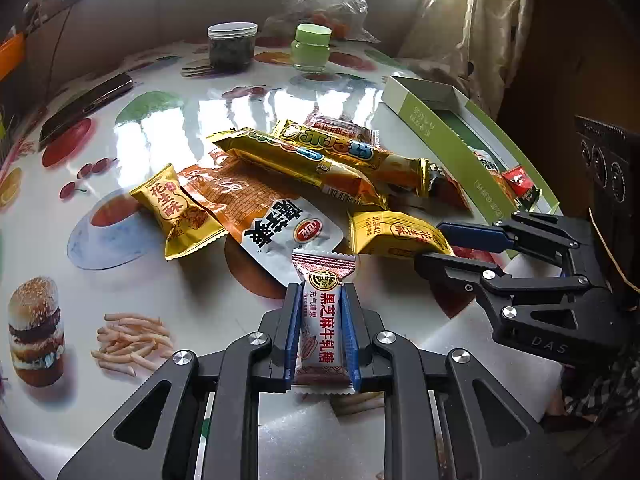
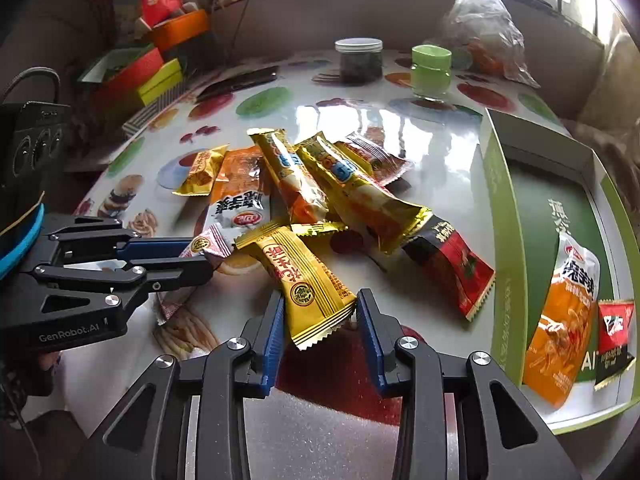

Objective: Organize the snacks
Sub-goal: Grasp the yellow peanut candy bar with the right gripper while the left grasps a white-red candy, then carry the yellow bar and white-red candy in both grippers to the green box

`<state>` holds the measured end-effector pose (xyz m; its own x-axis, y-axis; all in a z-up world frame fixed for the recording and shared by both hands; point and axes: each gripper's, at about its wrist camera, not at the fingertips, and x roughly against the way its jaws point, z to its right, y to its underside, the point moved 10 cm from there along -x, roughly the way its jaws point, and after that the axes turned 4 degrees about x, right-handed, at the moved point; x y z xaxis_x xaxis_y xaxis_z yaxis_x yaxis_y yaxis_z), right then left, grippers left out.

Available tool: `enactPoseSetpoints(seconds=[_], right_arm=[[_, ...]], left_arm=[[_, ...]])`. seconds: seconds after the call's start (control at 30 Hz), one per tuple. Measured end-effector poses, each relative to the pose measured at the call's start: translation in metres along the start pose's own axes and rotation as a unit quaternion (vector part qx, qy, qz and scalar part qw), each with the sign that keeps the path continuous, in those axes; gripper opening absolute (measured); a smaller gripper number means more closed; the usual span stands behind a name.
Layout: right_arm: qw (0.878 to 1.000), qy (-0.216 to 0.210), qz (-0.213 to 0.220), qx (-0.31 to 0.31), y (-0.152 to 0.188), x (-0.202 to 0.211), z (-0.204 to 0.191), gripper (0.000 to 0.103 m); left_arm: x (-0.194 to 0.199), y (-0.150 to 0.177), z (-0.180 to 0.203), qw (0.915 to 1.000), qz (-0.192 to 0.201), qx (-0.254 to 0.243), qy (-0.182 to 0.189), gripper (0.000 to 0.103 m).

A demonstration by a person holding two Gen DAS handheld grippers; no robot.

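my left tongs (image 1: 320,332) pinch the white nougat packet (image 1: 322,320), its long axis along the fingers. my right tongs (image 2: 320,336) are spread around the yellow peanut packet's (image 2: 308,284) near end on the desk (image 2: 432,136); green box (image 2: 496,216) lies rightward, nearer my right hand.

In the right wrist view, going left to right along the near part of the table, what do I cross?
left gripper shut on the white nougat candy → yellow peanut crisp packet between the right gripper fingers → red-and-black packet → green box → orange packet → small red packet.
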<state>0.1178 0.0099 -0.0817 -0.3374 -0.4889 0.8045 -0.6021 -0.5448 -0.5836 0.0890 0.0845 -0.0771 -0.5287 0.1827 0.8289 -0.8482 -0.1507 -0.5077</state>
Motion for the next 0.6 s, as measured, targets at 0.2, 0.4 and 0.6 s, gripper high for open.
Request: enactPoseSetpoints(seconds=[0.2,0.4,0.6], right_arm=[[1.000,0.004,0.012,-0.027,0.006,0.010,0.006,0.030],[0.999,0.002,0.016,-0.031,0.011,0.015,0.002,0.029],[0.998,0.006,0.037,-0.049,0.009,0.030,0.007,0.029]], left_arm=[[0.004,-0.002,0.003,1.0000,0.005,0.005,0.002,0.020],[0.006,-0.002,0.006,0.9999,0.007,0.006,0.006,0.020],[0.011,-0.005,0.012,0.9998,0.012,0.010,0.011,0.020]])
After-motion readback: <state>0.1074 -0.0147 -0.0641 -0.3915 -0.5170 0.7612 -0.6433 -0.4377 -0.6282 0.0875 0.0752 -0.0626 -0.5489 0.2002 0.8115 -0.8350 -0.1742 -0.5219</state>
